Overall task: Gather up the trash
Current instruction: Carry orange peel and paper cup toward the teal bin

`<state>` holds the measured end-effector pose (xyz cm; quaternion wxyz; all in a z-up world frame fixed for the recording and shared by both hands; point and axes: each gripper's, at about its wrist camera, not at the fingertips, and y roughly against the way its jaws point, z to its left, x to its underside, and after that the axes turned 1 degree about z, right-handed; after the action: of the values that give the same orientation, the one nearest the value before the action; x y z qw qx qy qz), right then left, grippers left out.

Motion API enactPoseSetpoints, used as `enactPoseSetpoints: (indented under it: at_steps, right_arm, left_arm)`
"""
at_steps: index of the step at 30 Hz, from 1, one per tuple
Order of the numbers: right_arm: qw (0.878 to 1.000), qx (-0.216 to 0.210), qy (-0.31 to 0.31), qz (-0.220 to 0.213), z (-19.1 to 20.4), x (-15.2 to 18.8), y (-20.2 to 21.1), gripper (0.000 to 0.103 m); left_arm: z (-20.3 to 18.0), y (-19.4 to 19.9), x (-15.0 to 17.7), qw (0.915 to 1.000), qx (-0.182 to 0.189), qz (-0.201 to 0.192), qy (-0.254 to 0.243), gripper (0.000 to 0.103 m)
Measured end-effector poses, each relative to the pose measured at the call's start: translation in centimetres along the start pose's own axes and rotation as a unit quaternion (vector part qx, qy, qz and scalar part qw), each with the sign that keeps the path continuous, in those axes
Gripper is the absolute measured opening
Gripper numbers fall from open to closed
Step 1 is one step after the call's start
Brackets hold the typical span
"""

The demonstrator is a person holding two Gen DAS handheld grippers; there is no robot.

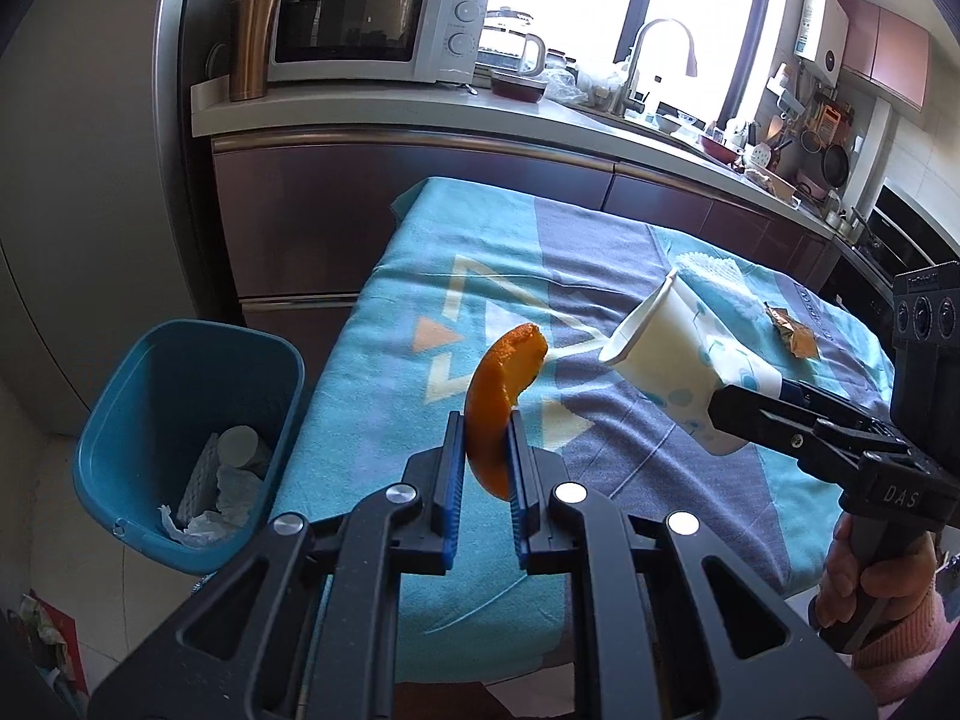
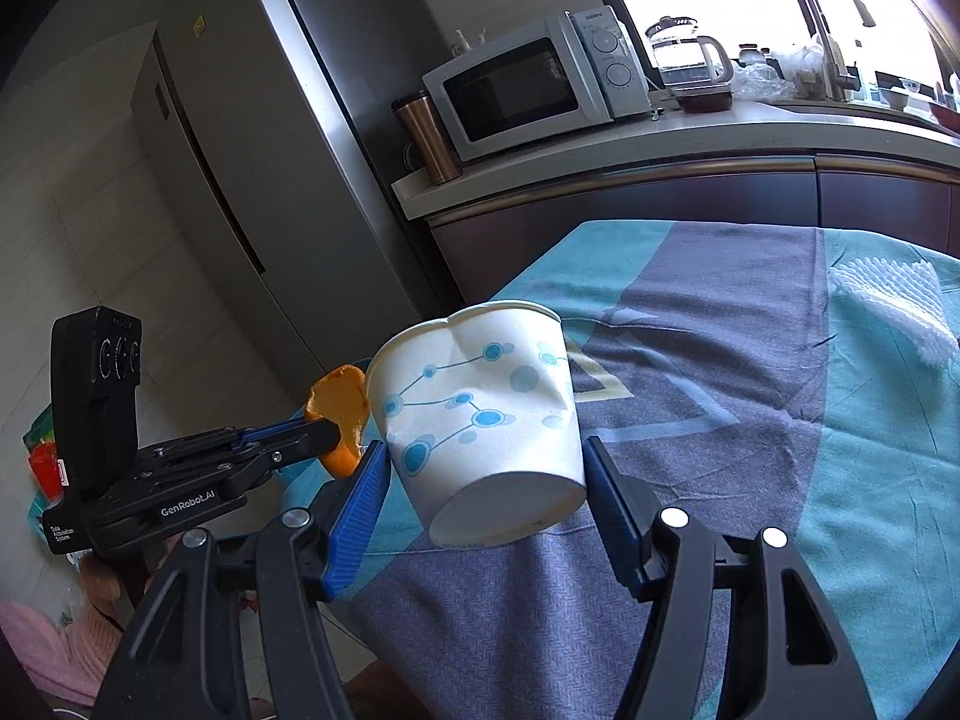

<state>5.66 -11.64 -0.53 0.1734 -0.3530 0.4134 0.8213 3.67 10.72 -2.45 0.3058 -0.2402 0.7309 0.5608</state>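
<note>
My left gripper [image 1: 486, 426] is shut on an orange peel [image 1: 501, 387] and holds it above the table's left part. The peel also shows in the right wrist view [image 2: 339, 405], in the left gripper [image 2: 327, 429]. My right gripper [image 2: 483, 462] is shut on a dented white paper cup with blue dots [image 2: 480, 414] and holds it above the cloth; the cup [image 1: 672, 351] and the right gripper [image 1: 750, 402] show at the right of the left wrist view. A blue trash bin [image 1: 120, 420] holding crumpled paper stands on the floor left of the table.
The table carries a teal and grey cloth [image 1: 600, 276]. A white mesh pad [image 1: 714, 270] and a brown wrapper [image 1: 792, 333] lie at its far right. Behind are a counter with a microwave [image 1: 360, 24], a copper tumbler [image 1: 249, 45], a kettle and a sink. A fridge [image 2: 252, 120] stands left.
</note>
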Motion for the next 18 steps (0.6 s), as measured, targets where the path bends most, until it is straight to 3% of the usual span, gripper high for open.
enactPoseSetpoints:
  at_steps: [18]
  right_arm:
    - [0.999,-0.029,0.016,0.023,2.2,-0.3,-2.7,0.063]
  left_arm:
    - [2.7,1.8,-0.1,0.9993,-0.021,-0.019,0.023,0.014]
